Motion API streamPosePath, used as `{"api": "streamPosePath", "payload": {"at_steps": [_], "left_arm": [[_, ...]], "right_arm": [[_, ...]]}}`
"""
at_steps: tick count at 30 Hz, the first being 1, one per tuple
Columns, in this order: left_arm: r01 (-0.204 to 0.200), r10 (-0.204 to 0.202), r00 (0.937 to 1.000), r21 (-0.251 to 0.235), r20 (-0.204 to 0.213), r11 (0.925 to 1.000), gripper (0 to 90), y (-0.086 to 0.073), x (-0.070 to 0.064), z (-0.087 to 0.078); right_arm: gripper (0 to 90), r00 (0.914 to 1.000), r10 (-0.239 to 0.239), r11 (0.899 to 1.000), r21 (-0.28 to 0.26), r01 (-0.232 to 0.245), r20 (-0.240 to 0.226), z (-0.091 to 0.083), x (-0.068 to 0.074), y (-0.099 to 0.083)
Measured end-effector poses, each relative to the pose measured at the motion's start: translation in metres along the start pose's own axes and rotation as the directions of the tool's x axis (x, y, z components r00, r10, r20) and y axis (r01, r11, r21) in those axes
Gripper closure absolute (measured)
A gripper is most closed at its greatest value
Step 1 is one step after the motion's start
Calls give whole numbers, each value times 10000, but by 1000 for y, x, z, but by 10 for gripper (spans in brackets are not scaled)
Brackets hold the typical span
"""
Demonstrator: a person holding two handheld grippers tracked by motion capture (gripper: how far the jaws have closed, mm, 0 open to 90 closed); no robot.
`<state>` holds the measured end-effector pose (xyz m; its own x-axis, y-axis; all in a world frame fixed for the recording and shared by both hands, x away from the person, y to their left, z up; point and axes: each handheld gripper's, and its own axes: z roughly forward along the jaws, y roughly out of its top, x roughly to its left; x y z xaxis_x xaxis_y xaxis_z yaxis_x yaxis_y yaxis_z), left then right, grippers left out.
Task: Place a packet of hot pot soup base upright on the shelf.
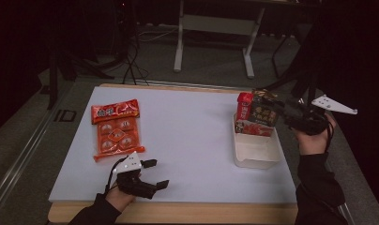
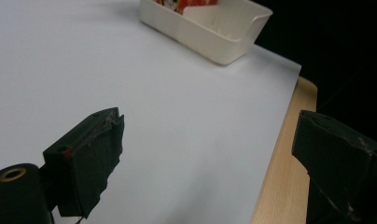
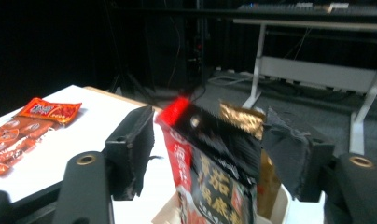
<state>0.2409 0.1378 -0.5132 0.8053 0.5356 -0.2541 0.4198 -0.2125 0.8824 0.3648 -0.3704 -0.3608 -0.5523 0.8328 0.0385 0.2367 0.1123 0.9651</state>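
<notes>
Your right claw (image 1: 277,114) is at the far right of the bench (image 1: 187,140), and a dark snack pouch (image 1: 265,112) with a red top corner and a gold strip stands upright between its two black jaws. In the right gripper view the pouch (image 3: 214,163) sits in the gap between the jaws, and whether the pads press on it or stand just off it cannot be told. The pouch's lower end reaches into the far end of a white plastic tray (image 1: 254,154), which lies directly below and just ahead of that claw; a red-and-white packet (image 1: 253,127) rests in that same end of the tray. Your left claw (image 1: 155,174) hovers low over the near left part of the bench, released, its jaws spread wide with nothing between them. In the left gripper view the tray (image 2: 210,37) lies well ahead of this claw. Just beyond the left claw, on the bench, lies a flat orange-red bag of small wrapped sweets (image 1: 116,129).
</notes>
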Motion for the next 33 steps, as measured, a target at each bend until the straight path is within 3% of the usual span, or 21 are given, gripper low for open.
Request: {"api": "streamPosePath", "payload": {"at_steps": [3,6,8,11,12,13,15,17,22,24,25,33], "left_arm": [[-1,2,10000,197,-98,9998,86,0,-1,1],[-18,24,9998,283,-186,9996,86,1,0,0],[-3,7,9998,180,-213,9998,86,1,0,-2],[-28,30,9998,99,-212,9999,87,3,1,-4],[-66,69,9997,122,-245,9999,87,3,1,-4],[-101,105,9995,127,-288,9999,88,3,1,-5],[-66,73,9995,218,-308,9997,87,2,1,-4],[-65,73,9995,272,-300,9996,88,2,1,-4],[-179,190,9993,345,-308,9992,94,4,0,-5],[-173,183,9993,307,-339,9994,94,4,0,-6],[-166,175,9994,296,-290,9994,95,5,1,-7],[-117,132,9987,295,-493,9995,134,9,7,-17]], "right_arm": [[310,9999,-120,9998,-165,118,-104,-3,10,6],[284,9977,-65,9996,-272,46,-680,-5,28,9],[266,9962,51,9998,-211,-70,-865,-5,31,8],[163,9832,635,9980,116,-624,-1711,-1,47,-3],[163,9832,635,9980,116,-624,-1711,-1,47,-3],[128,9733,724,9971,369,-659,-2178,3,57,-11],[128,9724,642,9974,473,-550,-2242,5,62,-15],[123,9603,661,9962,720,-482,-2711,8,72,-22],[138,9392,307,9952,980,32,-3421,12,93,-37],[140,9367,287,9954,957,51,-3488,12,95,-38],[141,9305,343,9954,955,8,-3647,11,98,-42],[142,9266,128,9932,1124,318,-3757,3,109,-53]]}}
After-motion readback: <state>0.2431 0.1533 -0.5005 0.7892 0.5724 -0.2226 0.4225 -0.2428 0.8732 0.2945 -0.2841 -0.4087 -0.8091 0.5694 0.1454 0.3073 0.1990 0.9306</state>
